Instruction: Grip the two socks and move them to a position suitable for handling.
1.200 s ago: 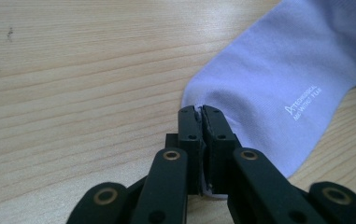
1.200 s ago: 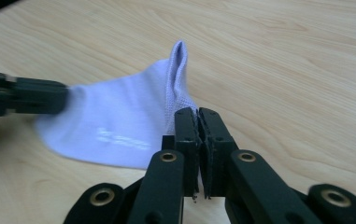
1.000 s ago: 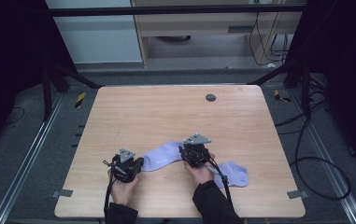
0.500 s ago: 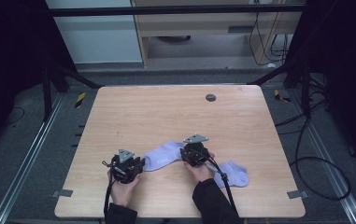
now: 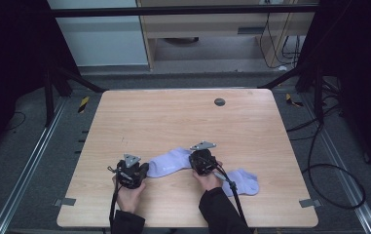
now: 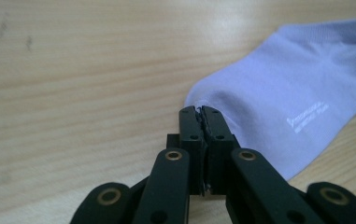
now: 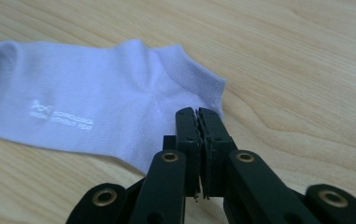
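High view shows the left gripper [image 5: 133,171] and right gripper [image 5: 203,161] at opposite ends of a lavender sock [image 5: 170,161] lying flat near the table's [image 5: 173,117] front edge, probably to stretch or fold it. Both pairs of jaws have just closed tight together with no fabric seen between them. A second sock [image 5: 244,181] lies just right, partly under the right forearm.

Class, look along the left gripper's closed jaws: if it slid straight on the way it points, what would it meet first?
Most likely the lilac sock: the left gripper already sits at its rounded end.
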Available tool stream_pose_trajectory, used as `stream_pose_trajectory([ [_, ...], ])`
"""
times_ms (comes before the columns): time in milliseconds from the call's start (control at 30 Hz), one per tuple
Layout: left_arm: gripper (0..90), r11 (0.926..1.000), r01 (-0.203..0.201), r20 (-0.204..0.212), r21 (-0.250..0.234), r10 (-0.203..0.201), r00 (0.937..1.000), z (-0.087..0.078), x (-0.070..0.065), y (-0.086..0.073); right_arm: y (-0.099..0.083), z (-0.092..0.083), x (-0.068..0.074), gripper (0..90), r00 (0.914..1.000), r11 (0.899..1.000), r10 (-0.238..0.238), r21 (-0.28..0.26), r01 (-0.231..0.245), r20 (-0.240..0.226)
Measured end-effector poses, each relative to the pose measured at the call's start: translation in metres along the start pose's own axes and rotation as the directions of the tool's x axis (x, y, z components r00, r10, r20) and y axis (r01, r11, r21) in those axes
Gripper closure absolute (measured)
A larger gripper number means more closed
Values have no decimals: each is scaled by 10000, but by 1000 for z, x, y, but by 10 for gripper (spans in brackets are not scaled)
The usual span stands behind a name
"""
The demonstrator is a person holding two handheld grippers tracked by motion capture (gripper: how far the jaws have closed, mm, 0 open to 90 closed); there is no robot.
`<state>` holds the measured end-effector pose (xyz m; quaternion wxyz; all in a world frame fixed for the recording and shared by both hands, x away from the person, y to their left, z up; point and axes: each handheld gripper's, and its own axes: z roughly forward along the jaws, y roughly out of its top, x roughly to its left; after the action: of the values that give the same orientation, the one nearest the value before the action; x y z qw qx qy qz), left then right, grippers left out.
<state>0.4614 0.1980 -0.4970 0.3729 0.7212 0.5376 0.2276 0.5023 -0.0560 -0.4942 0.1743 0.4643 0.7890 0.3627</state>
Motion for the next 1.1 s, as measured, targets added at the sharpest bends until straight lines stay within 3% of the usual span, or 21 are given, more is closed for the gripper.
stream_pose_trajectory([
  [100,874,9997,-71,-112,-217,69,9999,-3,4,7,-1,-8,2,883,9998,9996,-4,-299,-2,-185],
  [233,873,9997,-210,-273,-147,206,9994,4,9,15,-6,-17,8,883,9988,9983,-14,-578,-14,-491],
  [367,871,9990,-410,-360,175,416,9985,13,10,17,-13,-15,14,874,9978,9996,-67,-285,48,-654],
  [467,854,9983,-468,-338,339,480,9983,15,11,16,-17,-12,14,814,9977,9999,-94,-80,89,-675],
  [533,802,9993,-308,-173,232,312,9994,13,14,16,-17,-13,12,775,9976,10000,-35,-61,31,-696],
  [733,652,9995,-153,-338,-273,144,9993,-2,19,18,-16,-27,2,680,9970,9991,228,-336,-253,-741],
  [867,612,9982,115,173,-593,-104,9998,-12,16,18,-17,-42,-9,584,9955,9967,444,-646,-499,-841],
  [1100,553,9981,-160,884,-597,213,9959,-24,-7,19,-25,-67,-32,506,9962,9948,429,-894,-497,-762],
])
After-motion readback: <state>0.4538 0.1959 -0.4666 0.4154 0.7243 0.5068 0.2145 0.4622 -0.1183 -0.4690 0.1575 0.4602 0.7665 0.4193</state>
